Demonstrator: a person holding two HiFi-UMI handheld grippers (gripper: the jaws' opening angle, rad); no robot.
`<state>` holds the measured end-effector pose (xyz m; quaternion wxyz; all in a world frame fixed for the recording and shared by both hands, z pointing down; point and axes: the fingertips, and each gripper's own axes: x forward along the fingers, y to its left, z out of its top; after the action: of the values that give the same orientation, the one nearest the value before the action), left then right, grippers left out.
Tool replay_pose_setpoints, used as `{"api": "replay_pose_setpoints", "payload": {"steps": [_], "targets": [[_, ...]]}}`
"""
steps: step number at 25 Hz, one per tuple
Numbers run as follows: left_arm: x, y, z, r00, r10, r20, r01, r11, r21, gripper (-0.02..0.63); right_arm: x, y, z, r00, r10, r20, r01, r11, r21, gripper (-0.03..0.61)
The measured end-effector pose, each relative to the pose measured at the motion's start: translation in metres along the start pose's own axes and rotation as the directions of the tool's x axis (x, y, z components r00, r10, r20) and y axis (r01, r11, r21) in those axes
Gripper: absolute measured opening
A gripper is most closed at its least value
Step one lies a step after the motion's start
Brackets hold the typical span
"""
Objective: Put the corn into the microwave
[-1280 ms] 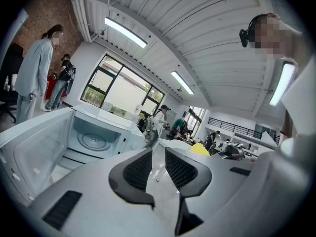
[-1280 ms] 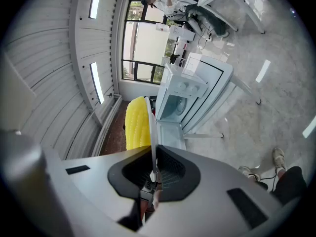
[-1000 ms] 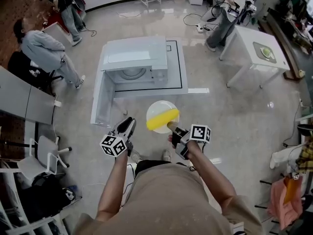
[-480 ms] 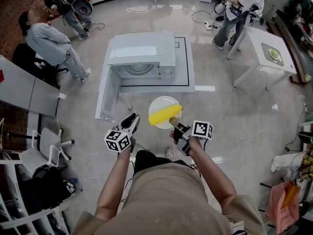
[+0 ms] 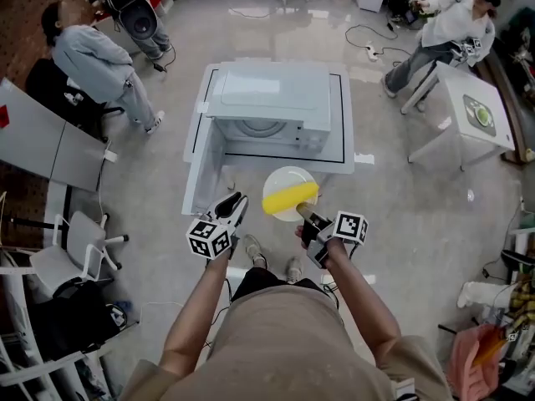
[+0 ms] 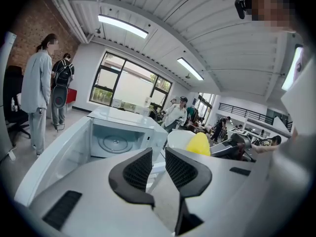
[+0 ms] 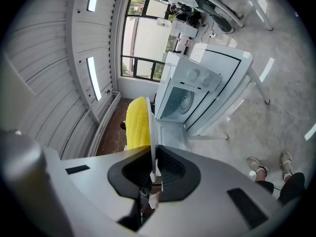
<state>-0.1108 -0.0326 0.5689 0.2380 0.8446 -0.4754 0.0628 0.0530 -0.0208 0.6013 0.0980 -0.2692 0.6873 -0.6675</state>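
Observation:
A yellow corn cob (image 5: 291, 197) lies on a white plate (image 5: 280, 182). My right gripper (image 5: 303, 211) is shut on the plate's near rim and holds it in the air in front of the white microwave (image 5: 276, 98). The microwave's door (image 5: 203, 170) stands open to the left, with the turntable (image 6: 114, 143) visible inside. In the right gripper view the plate (image 7: 152, 127) is seen edge-on between the jaws of the right gripper (image 7: 154, 169), with the corn (image 7: 138, 122) on its left. My left gripper (image 5: 234, 204) hovers left of the plate, and in its own view the left gripper (image 6: 158, 158) has its jaws slightly apart and empty.
The microwave stands on a white table (image 5: 338, 144). A person in grey (image 5: 92, 61) stands at the upper left, another person (image 5: 443, 27) at the upper right beside a white table (image 5: 472, 132). A grey desk (image 5: 50, 153) and a chair (image 5: 75, 257) are at the left.
Both grippers and the plate with the corn have moved forward, closer to the open microwave. The right gripper's hold on the plate is unchanged.

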Motion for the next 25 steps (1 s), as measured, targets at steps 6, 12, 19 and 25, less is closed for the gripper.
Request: {"api": "replay_pose_setpoints", "payload": {"steps": [6, 12, 19, 25], "targets": [[0.011, 0.039, 0.018, 1.000, -0.019, -0.004, 0.019, 1.000, -0.004, 0.092, 0.055, -0.003, 0.010, 1.000, -0.015, 0.023, 0.015, 1.000, 0.017, 0.023], [0.027, 0.073, 0.029, 0.999, -0.038, -0.017, 0.038, 0.999, 0.000, 0.092, 0.101, -0.020, 0.016, 0.997, -0.048, 0.056, 0.046, 0.998, 0.033, 0.023], [0.046, 0.109, 0.036, 0.998, -0.067, -0.018, 0.068, 0.998, 0.015, 0.092, 0.146, -0.040, 0.023, 0.992, -0.064, 0.111, 0.058, 0.997, 0.051, 0.023], [0.056, 0.126, 0.036, 0.997, -0.067, -0.034, 0.067, 0.998, -0.004, 0.092, 0.169, -0.057, 0.029, 0.988, -0.083, 0.133, 0.075, 0.995, 0.066, 0.023]]}}
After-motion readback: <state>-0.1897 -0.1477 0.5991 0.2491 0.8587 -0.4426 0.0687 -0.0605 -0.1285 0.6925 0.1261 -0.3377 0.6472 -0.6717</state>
